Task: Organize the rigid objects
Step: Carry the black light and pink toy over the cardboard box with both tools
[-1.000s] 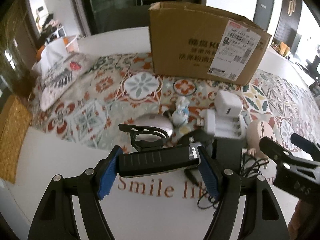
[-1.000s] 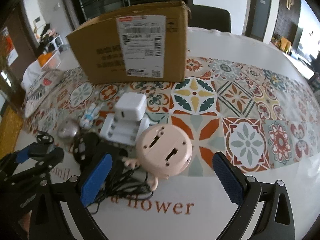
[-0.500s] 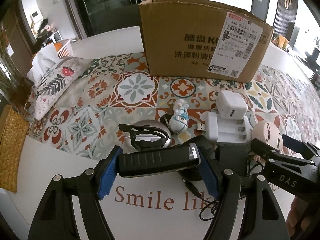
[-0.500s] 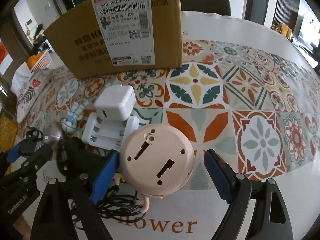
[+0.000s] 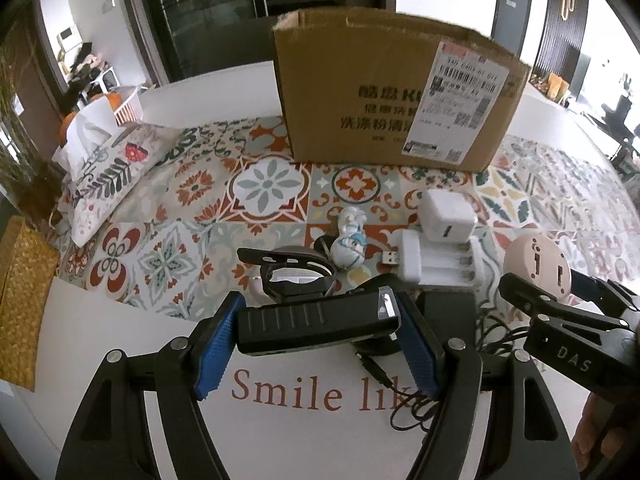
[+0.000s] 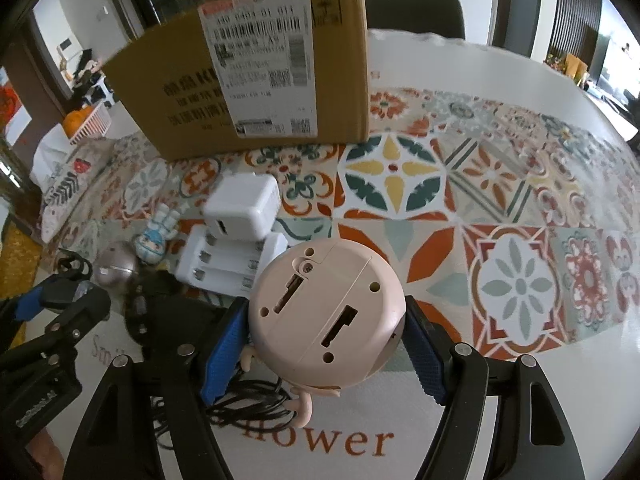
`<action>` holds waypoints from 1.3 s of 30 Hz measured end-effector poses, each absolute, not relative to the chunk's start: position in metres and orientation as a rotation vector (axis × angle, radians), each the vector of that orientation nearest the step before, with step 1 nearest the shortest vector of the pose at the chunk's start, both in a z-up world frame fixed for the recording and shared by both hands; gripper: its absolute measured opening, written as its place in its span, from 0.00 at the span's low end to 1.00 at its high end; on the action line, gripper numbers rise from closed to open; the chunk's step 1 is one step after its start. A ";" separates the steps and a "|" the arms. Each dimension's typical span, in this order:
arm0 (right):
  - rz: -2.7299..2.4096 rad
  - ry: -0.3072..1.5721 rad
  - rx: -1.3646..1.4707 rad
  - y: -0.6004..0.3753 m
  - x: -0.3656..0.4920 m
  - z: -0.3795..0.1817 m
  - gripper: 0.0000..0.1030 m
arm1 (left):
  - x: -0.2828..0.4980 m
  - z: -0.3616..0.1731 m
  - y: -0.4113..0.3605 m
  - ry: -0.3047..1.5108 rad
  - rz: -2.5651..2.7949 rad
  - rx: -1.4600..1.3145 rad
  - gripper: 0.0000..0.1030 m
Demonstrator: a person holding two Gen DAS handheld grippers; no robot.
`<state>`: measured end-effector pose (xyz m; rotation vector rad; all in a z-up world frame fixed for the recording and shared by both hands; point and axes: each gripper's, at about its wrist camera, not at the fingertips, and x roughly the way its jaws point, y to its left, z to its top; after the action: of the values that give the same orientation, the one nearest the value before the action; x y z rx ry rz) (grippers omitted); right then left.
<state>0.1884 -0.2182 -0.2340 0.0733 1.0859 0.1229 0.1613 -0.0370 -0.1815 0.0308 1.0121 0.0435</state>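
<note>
My left gripper (image 5: 318, 340) is shut on a black ribbed bar-shaped device (image 5: 316, 326) with a black ring mount (image 5: 292, 276) on its far side, held above the table. My right gripper (image 6: 324, 344) has closed its blue pads on a round pink device (image 6: 326, 312), underside up; it shows at the right of the left wrist view (image 5: 536, 268). Behind lie a white charger cube (image 6: 242, 212), a white battery charger (image 6: 228, 266), a small blue-white figurine (image 5: 350, 240), a silver oval mouse (image 6: 116, 266) and black cables (image 6: 248, 400). An open cardboard box (image 5: 392, 92) stands at the back.
A patterned tile mat (image 6: 500, 200) covers the white table. A floral tissue pouch (image 5: 108, 176) and a woven yellow mat (image 5: 20, 296) lie at the left. A dark chair (image 6: 416, 8) stands behind the box.
My right gripper moved forward around the pink round device and closed on it. My left gripper kept its hold on the black device and rose slightly.
</note>
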 end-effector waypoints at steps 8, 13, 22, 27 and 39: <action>0.115 1.005 0.063 -0.213 0.174 -0.185 0.72 | 0.154 -0.143 -0.034 0.928 -0.004 0.040 0.72; 0.114 0.947 0.050 -0.206 0.169 -0.154 0.72 | 0.152 -0.120 -0.030 0.878 -0.029 0.044 0.72; 0.108 0.838 0.042 -0.197 0.169 -0.105 0.72 | 0.162 -0.078 -0.022 0.797 -0.068 0.033 0.72; 0.107 0.802 0.045 -0.194 0.176 -0.088 0.72 | 0.174 -0.060 -0.021 0.770 -0.094 0.036 0.72; 0.109 0.727 0.059 -0.194 0.209 -0.054 0.72 | 0.214 -0.027 -0.026 0.700 -0.150 0.049 0.72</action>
<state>0.2087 -0.1943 -0.0540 0.0590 0.7272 0.1094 0.2144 -0.0261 -0.0269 0.0486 0.6997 -0.1499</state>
